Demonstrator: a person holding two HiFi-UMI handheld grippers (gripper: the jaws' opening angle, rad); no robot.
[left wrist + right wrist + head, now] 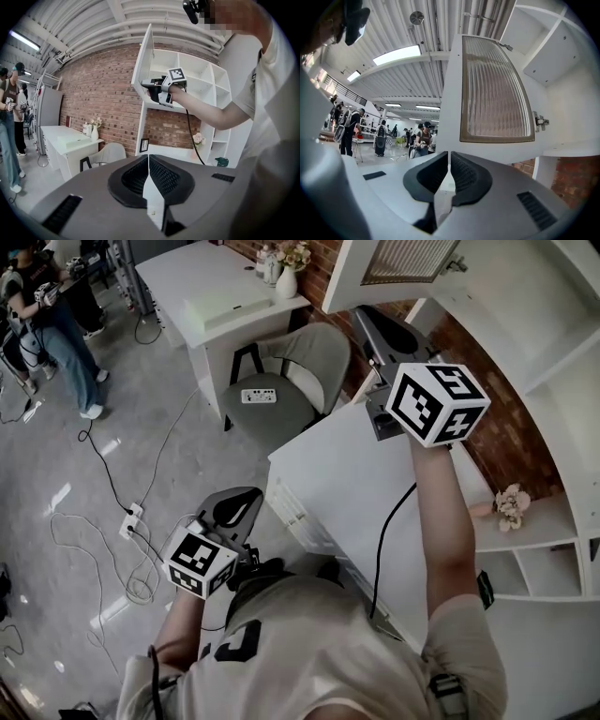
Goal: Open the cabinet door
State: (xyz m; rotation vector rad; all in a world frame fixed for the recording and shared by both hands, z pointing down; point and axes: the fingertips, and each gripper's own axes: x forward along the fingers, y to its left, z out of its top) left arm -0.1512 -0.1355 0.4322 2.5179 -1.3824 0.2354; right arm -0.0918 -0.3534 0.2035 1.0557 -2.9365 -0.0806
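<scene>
Up on my right stands the white cabinet (553,352), open-fronted shelves against the brick. Its cabinet door (497,89), the one with the ribbed glass pane, stands swung well out from the frame, above the white table (356,474). So the opening looks all but done to me.

The biggest risk from here is pushing the door further. It would hit the end of its swing, and the strain would land on the small hinge (540,122) at its far side.

Next risk is my right tongs (449,153). They're closed, tips almost together, right at the door's lower rail. I can't tell whether they pinch a lip of it or only press against it. With that little purchase they could skid off, and the door might then swing back toward the frame.

Now the pose. My right arm (445,512) is raised and stretched forward, with its tongs pointing about level at the door. My left arm (178,634) sits low by my waist. The left tongs (149,158) are closed on nothing, tipped slightly downward, well apart from the door
</scene>
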